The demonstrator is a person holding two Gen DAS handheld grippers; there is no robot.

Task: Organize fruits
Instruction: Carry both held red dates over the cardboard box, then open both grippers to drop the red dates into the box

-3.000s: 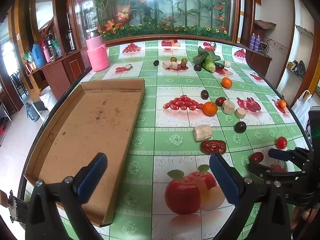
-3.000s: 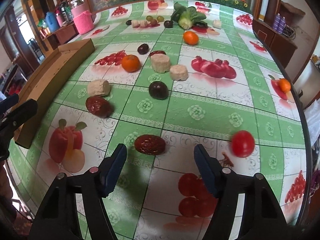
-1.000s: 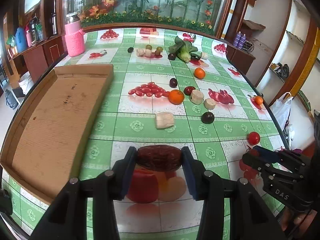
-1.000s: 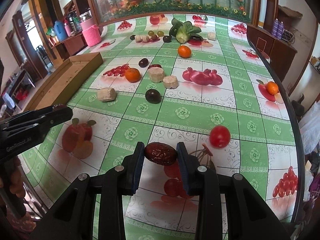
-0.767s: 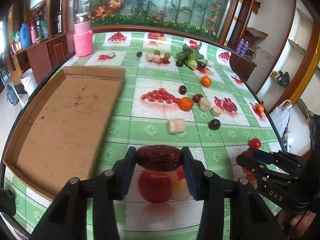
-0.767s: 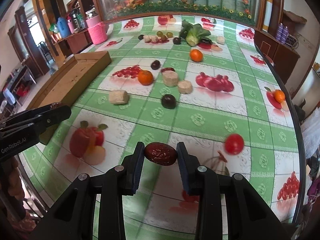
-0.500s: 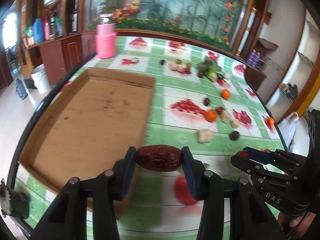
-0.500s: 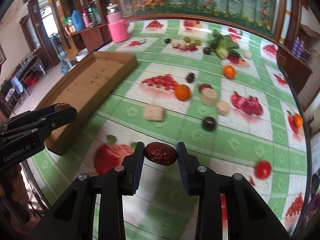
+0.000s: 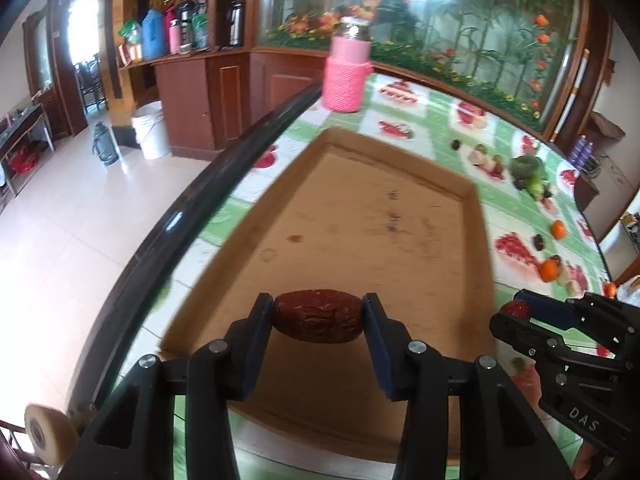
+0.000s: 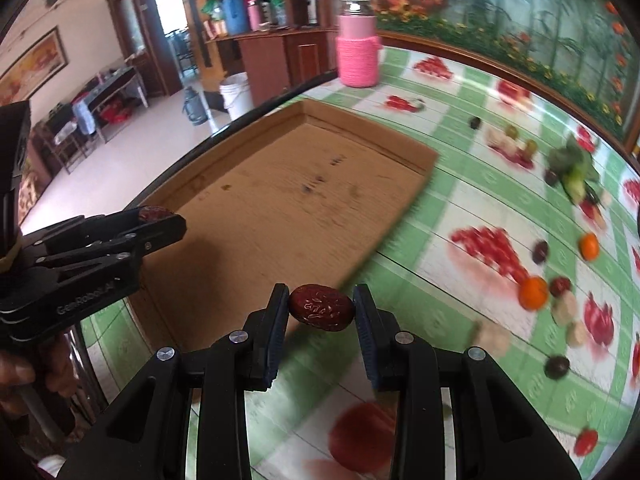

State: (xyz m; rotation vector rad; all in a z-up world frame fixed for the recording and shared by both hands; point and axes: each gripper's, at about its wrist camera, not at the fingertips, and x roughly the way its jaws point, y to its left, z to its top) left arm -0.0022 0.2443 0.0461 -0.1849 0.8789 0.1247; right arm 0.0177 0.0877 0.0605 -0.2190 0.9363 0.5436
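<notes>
My left gripper (image 9: pixel 319 316) is shut on a wrinkled red date (image 9: pixel 318 315) and holds it above the near end of the shallow cardboard tray (image 9: pixel 476 216). My right gripper (image 10: pixel 321 308) is shut on a second red date (image 10: pixel 322 307), above the tray's right edge (image 10: pixel 396 216). The right gripper shows at the lower right of the left wrist view (image 9: pixel 520 310). The left gripper shows at the left of the right wrist view (image 10: pixel 160 216), over the tray's near left corner.
Loose fruits lie on the green fruit-print tablecloth right of the tray: oranges (image 10: pixel 533 293), dark plums (image 10: pixel 557 367), pale chunks (image 10: pixel 563 307), a cherry tomato (image 10: pixel 586 442), leafy greens (image 10: pixel 572 168). A pink knit-covered jar (image 10: pixel 357 56) stands beyond the tray. The table's dark edge (image 9: pixel 200 204) runs left of the tray.
Both grippers have swung left with their dates, from above the tablecloth to above the cardboard tray. The loose fruits have slid to the right of both views.
</notes>
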